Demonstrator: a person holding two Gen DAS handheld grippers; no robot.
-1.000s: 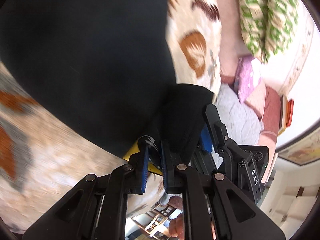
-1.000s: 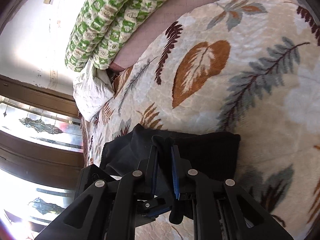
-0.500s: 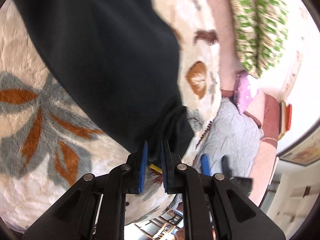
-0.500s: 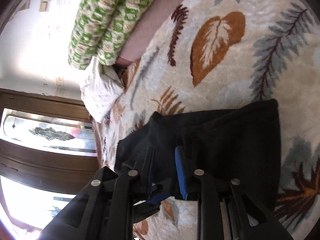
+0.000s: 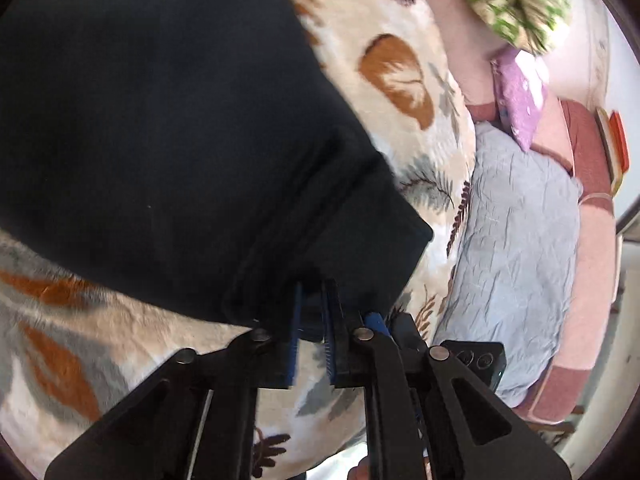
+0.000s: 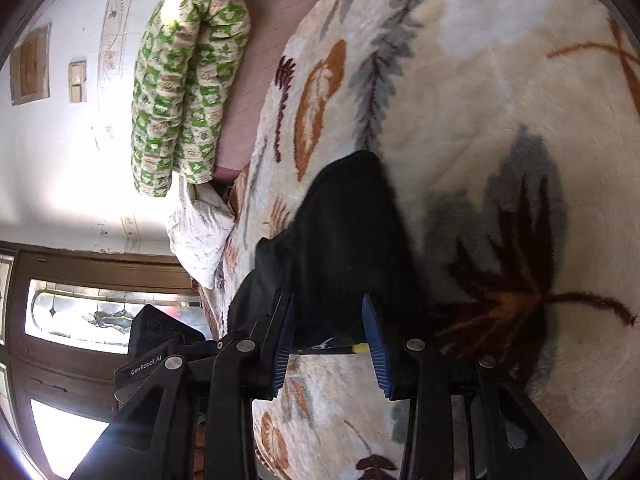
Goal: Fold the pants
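The leaf-patterned blanket (image 6: 500, 92) covers the bed and carries everything; the black pants (image 5: 168, 132) lie on it as a broad dark slab, their near corner bunched towards the blanket's near edge.

The largest risk, judged from how things lie, is the whole folded stack sliding or unrolling on the plush pile if one hand pulls while the other has let go. The left gripper (image 5: 311, 312) has its jaws drawn together on the thick hem of the pants, and that bunch of cloth looks bulky enough to squeeze out sideways. The right gripper (image 6: 328, 332) stands with its jaws apart; they have just opened and then eased in a little, and the pants' edge lies between the blue pads (image 6: 374, 344) without being pressed. If it lifts away now, a loose layer could catch on a pad and drag the fold askew. A smaller hazard is the yellow tag (image 6: 360, 347) at the hem, which could snag.

The only writing that can be read is "GenRobot.AI" on the black housing (image 6: 146, 362) of the left gripper, seen from the right wrist camera.
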